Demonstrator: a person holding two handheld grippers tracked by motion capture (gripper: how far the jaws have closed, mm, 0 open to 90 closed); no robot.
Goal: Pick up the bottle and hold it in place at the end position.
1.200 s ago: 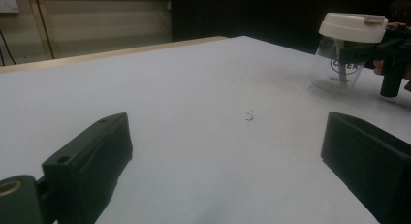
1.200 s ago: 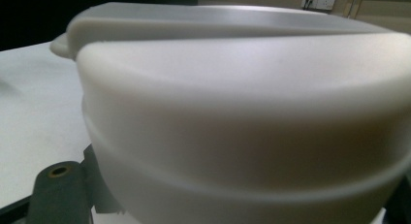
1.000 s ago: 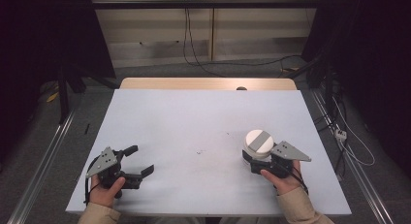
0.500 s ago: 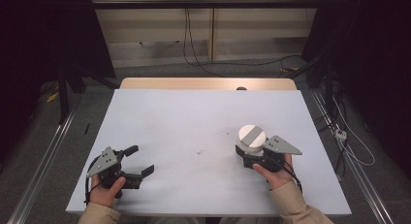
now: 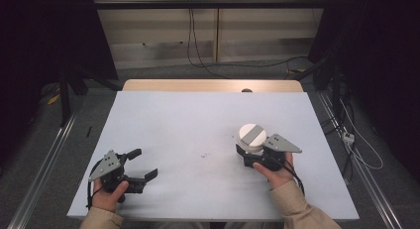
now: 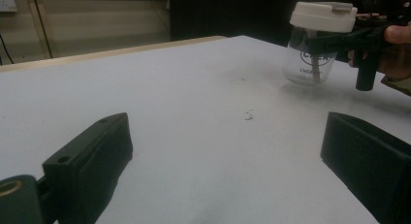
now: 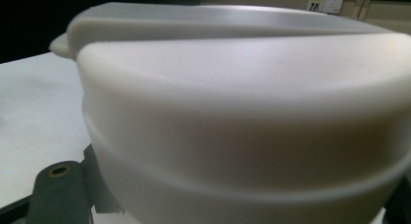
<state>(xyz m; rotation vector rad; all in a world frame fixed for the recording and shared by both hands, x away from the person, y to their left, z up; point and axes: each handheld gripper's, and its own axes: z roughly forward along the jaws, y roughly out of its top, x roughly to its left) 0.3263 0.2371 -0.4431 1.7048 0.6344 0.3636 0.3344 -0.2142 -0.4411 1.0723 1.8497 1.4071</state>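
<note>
The right gripper point(image 5: 252, 158) has its fingers clamped around a clear jar point(image 6: 310, 64) just under its white lid point(image 5: 252, 135); it looks lifted slightly off the worktop point(image 5: 198, 120), though the angle makes that hard to confirm. On the near left, the left gripper point(image 5: 141, 165) rests low with its fingers point(image 6: 87, 161) spread apart, nothing between them. My guess is a carry step; setting it down next calls for a level, gentle lowering.
</note>
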